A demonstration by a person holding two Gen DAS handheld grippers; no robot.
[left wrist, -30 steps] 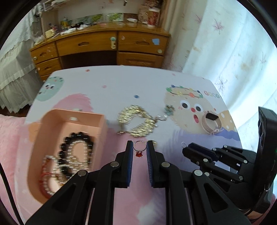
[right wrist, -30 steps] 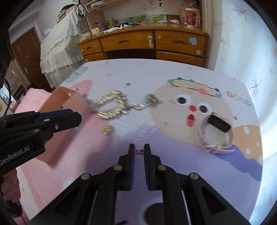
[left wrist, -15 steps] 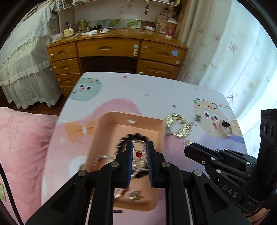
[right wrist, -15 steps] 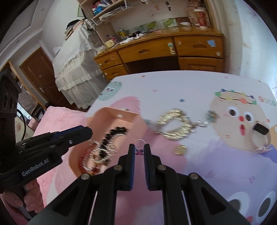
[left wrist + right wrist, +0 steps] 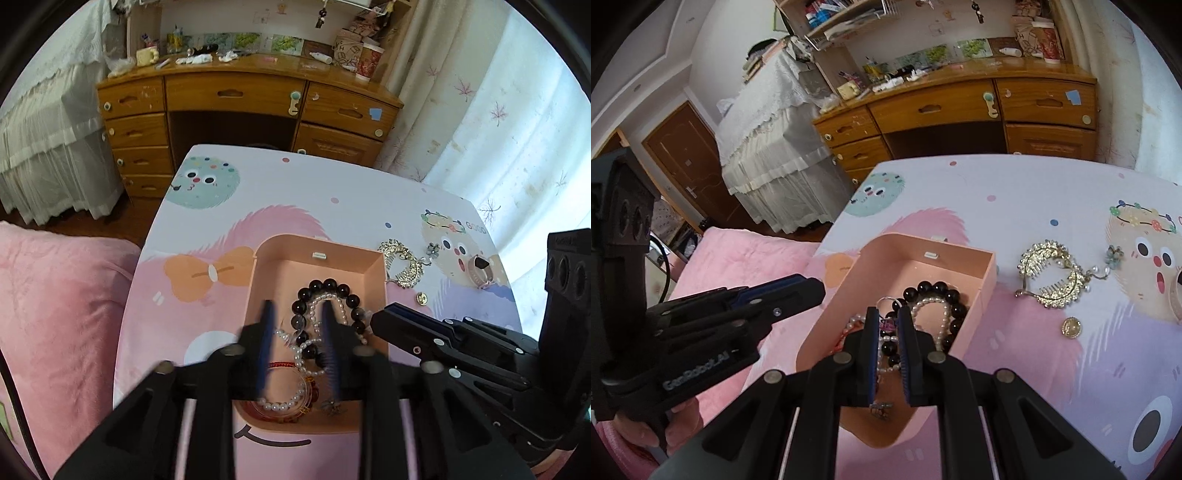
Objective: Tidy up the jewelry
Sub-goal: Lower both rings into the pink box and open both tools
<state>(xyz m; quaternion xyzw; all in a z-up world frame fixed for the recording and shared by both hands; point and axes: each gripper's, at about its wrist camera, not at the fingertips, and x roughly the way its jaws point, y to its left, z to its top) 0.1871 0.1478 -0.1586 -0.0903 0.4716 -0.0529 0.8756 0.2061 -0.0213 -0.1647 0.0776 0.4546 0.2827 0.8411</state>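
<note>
The right hand-held gripper (image 5: 887, 312) is hanging over the pink box (image 5: 988, 273), fingers nearly together and pinching a small silver ring with a reddish charm (image 5: 886, 325), the loop poking out just past the tips. Directly beneath it, a black bead bracelet (image 5: 934, 286) and a pearl bracelet (image 5: 923, 306) are lying tangled in the box, and a small dark trinket (image 5: 881, 410) is sitting nearer the gripper's base. The left hand-held gripper (image 5: 296, 308) is hovering over the same box, fingers spread wide and blurred, nothing between them that I can make out. So the ring looks poised for a drop. The worry is this: the charm is dangling close to the pearls, and if the grip is opening too low or pulling away sideways, the loop could be snagging a strand and dragging it out. Two grippers are crowding one small box, and a bump on the wall could be shoving it across the desk (image 5: 1015, 192). Off to the right gripper's right, the gold hair comb (image 5: 1049, 273) and a gold round piece (image 5: 1071, 326) are waiting on the desk, well clear of the box.
</note>
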